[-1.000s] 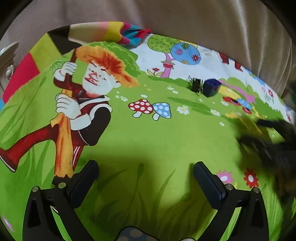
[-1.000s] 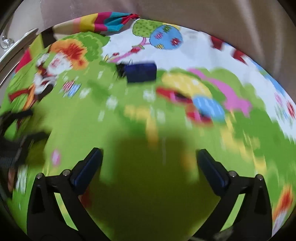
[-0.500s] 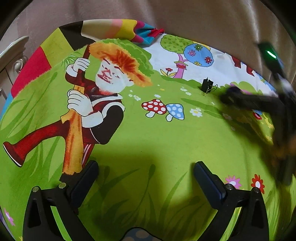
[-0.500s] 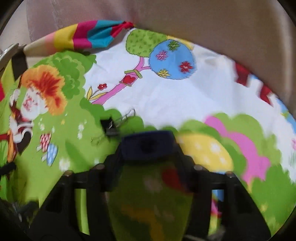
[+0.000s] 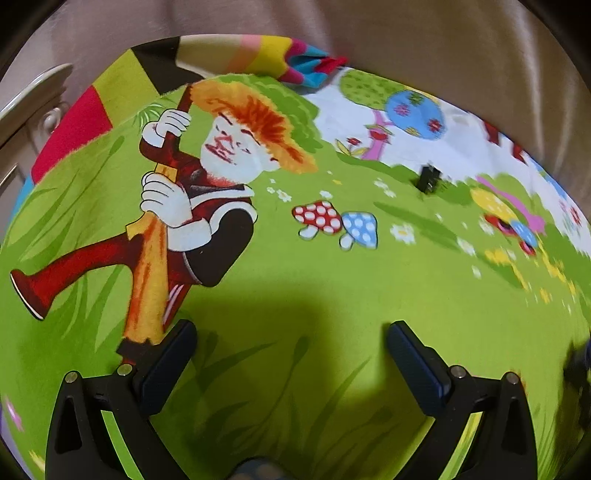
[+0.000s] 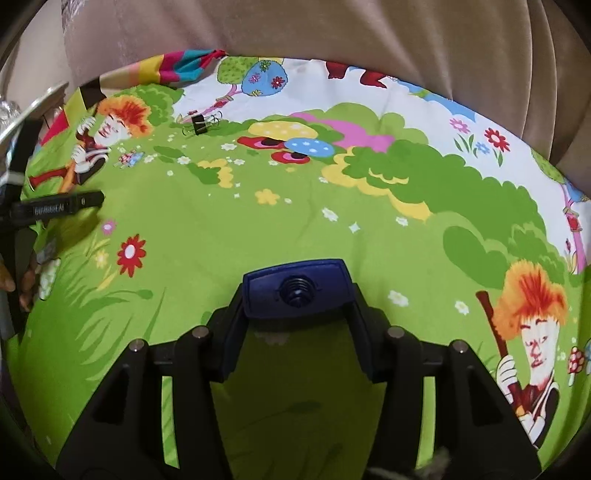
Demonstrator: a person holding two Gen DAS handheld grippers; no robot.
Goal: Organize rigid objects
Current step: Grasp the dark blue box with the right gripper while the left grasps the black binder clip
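My right gripper [image 6: 297,295] is shut on a dark blue block [image 6: 295,290] with a threaded hole in its face, held above the cartoon-print cloth. A black binder clip [image 6: 200,124] lies far back on the cloth; it also shows in the left wrist view [image 5: 428,178], at the back right. My left gripper [image 5: 291,350] is open and empty over the green part of the cloth. Its arm [image 6: 55,208] shows at the left edge of the right wrist view.
The cloth [image 5: 295,288] covers the whole work surface, with a beige curtain [image 6: 332,29] behind it. A folded striped cloth edge [image 5: 258,59] lies at the back. A pale furniture edge [image 5: 33,92] stands at the far left.
My right gripper closed on the dark blue block beside the binder clip and pulled back toward the front with it. My left gripper stayed open, shifting slightly.
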